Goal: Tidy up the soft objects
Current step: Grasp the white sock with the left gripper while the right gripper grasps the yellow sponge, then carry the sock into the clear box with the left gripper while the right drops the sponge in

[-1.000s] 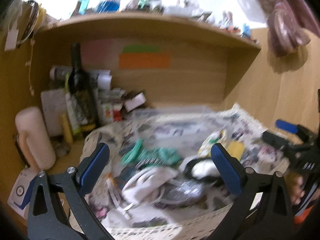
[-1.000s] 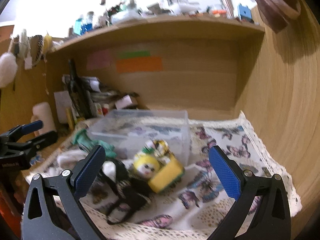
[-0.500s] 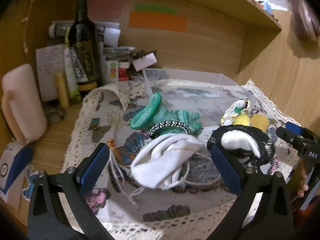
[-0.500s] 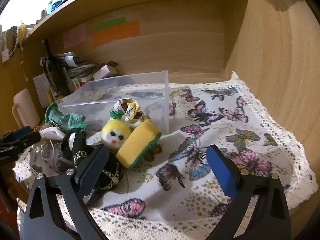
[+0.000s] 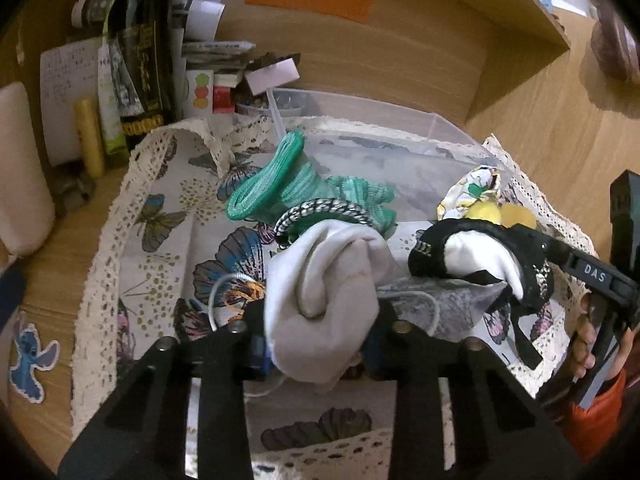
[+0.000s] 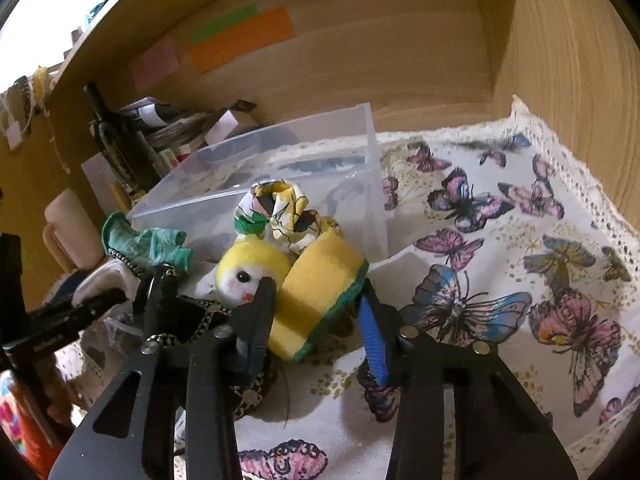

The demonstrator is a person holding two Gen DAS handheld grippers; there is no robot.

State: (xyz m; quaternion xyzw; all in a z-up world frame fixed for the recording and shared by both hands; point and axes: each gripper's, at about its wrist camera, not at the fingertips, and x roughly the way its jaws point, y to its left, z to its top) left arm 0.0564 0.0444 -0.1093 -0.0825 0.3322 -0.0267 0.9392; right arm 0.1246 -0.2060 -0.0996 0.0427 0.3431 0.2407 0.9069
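My left gripper (image 5: 316,344) is shut on a white drawstring pouch (image 5: 320,296) on the butterfly cloth (image 5: 168,216). Behind it lie a green knitted glove (image 5: 296,184), a black-and-white braided band (image 5: 320,208) and a black cap with white lining (image 5: 480,256). My right gripper (image 6: 316,316) has closed on a yellow sponge with a green base (image 6: 316,292), its fingers touching both sides. Next to the sponge are a yellow-and-white plush head (image 6: 248,268) and a floral scrunchie (image 6: 280,208). A clear plastic box (image 6: 280,176) stands behind them; it also shows in the left wrist view (image 5: 400,148).
A dark wine bottle (image 5: 138,52), papers, small boxes and a yellow tube (image 5: 90,136) crowd the back left corner. A cream roll (image 5: 20,168) stands at far left. Wooden walls close in the back and right. Bare cloth (image 6: 520,260) lies to the right.
Both grippers moved forward and down and closed: the left one took hold of the white pouch, the right one closed on the yellow sponge.
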